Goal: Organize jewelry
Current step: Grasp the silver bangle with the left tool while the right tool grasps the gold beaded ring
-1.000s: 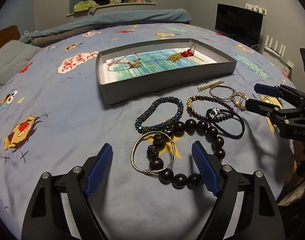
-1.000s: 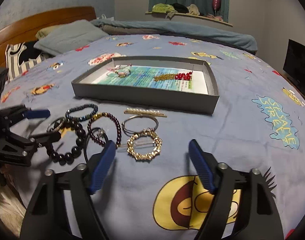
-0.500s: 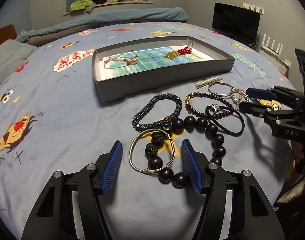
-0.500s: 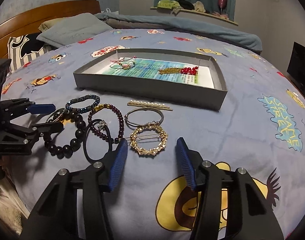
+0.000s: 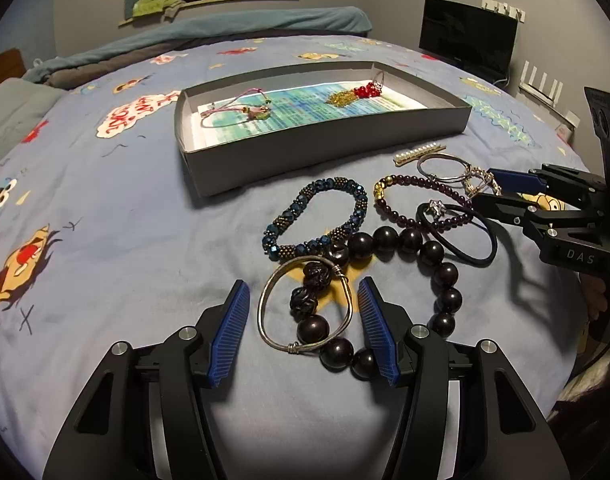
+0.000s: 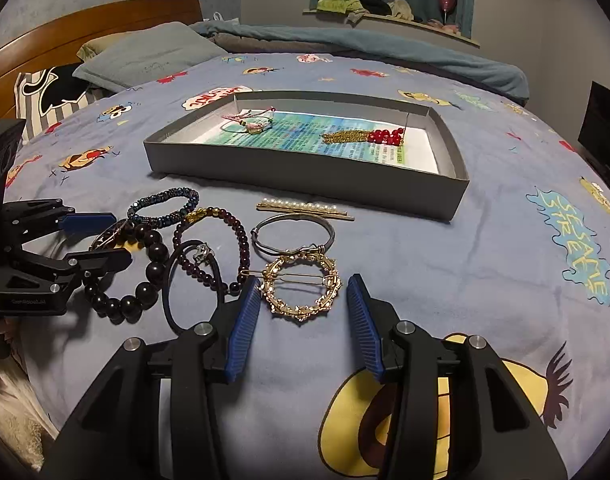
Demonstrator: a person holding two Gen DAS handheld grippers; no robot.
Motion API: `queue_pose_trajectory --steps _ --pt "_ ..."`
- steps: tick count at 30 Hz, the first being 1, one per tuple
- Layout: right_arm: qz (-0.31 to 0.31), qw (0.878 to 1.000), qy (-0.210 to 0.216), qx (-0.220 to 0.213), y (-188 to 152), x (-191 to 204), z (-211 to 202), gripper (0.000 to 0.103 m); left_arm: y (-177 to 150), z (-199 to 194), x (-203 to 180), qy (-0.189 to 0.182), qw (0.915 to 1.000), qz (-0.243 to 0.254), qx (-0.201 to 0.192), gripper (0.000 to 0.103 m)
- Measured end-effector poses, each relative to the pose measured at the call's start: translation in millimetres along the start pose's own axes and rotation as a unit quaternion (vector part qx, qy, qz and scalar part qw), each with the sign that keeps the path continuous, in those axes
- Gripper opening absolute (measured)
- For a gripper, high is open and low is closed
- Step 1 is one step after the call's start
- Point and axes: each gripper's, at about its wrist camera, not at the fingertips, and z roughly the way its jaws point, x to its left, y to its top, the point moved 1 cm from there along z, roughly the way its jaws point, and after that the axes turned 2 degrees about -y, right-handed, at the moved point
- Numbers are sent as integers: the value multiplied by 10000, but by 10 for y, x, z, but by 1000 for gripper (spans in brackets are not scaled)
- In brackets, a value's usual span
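Observation:
Jewelry lies on the blue bedspread before a grey tray (image 5: 317, 160) (image 6: 305, 174). My left gripper (image 5: 305, 300) is open, its pads on either side of a silver bangle (image 5: 267, 322) that overlaps a black bead bracelet (image 5: 441, 276). My right gripper (image 6: 303, 298) is open, its pads on either side of a gold ring-shaped hair clip (image 6: 301, 286). Nearby lie a blue bead bracelet (image 5: 317, 220), a dark red bead bracelet (image 5: 409, 204), a black hair tie (image 5: 465, 236), a thin bangle (image 6: 293, 236) and a pearl clip (image 6: 301, 206). The tray holds a pink bracelet (image 5: 241, 108) and a red-and-gold piece (image 5: 353, 94).
The bed's pillows (image 6: 145, 60) and wooden headboard (image 6: 85, 26) are at the far left in the right wrist view. A dark screen (image 5: 467, 42) stands beyond the bed's right side. The bed edge lies close behind both grippers.
Both grippers have moved forward and lower onto the jewelry and narrowed their jaws. The left now brackets the silver bangle, the right the gold hair clip.

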Motion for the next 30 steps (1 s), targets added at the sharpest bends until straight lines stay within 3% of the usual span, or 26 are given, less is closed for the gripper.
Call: queue_pose_trajectory --steps 1,6,21,30 --pt "0 10000 0 1 3 0 1 42 -2 -4 0 33 10000 7 -9 52" --pt "19 10000 9 -15 2 -6 3 42 -6 -19 10 110 9999 28 -35 45" --pt "17 10000 20 -7 -21 -7 -1 41 11 -94 119 -333 9988 -358 -31 48" --pt "59 10000 16 -40 -6 -21 -37 41 13 -156 73 -174 9995 -197 -169 46"
